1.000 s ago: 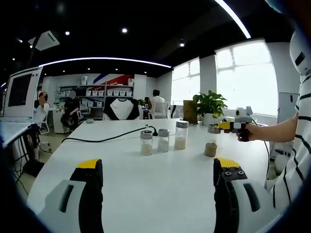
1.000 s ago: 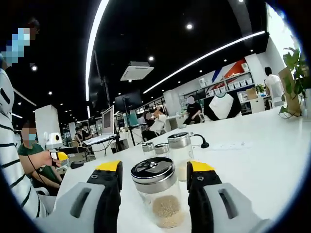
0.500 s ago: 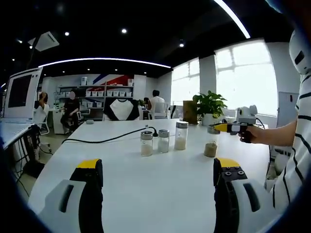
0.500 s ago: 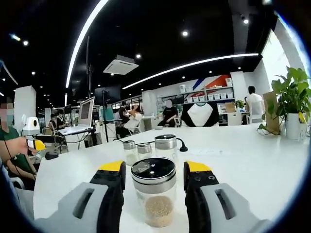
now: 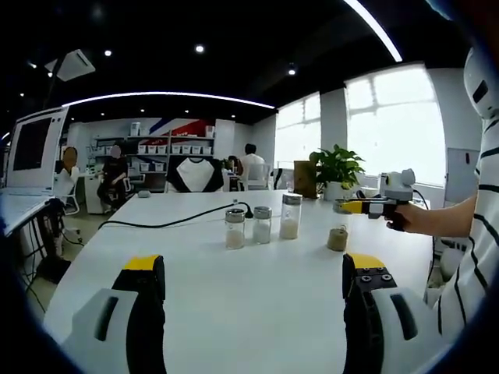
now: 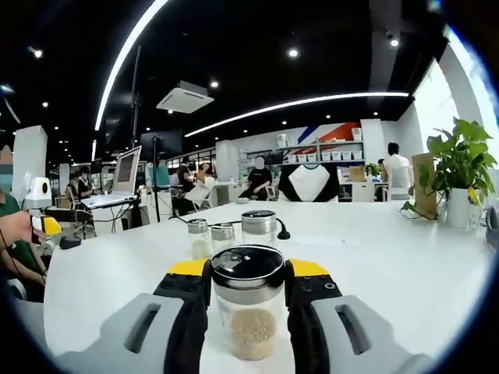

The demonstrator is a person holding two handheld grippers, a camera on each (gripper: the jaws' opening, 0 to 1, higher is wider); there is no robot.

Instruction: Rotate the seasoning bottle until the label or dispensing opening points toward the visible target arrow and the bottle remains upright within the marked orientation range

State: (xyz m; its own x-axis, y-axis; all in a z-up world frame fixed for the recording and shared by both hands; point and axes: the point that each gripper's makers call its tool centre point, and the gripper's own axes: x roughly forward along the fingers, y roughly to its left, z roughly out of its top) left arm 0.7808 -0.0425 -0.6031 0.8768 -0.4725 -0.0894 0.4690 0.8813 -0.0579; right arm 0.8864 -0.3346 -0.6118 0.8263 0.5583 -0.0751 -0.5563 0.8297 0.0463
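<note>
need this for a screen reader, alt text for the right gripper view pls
The right gripper has its yellow-tipped jaws closed against a glass seasoning bottle standing upright on a white table. Three more bottles stand behind it.

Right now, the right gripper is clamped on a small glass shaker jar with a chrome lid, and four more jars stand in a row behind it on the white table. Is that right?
Not quite: three jars stand behind it, not four, as the right gripper view shows. The right gripper is indeed shut on the small glass shaker jar with a chrome lid, on the white table.
</note>
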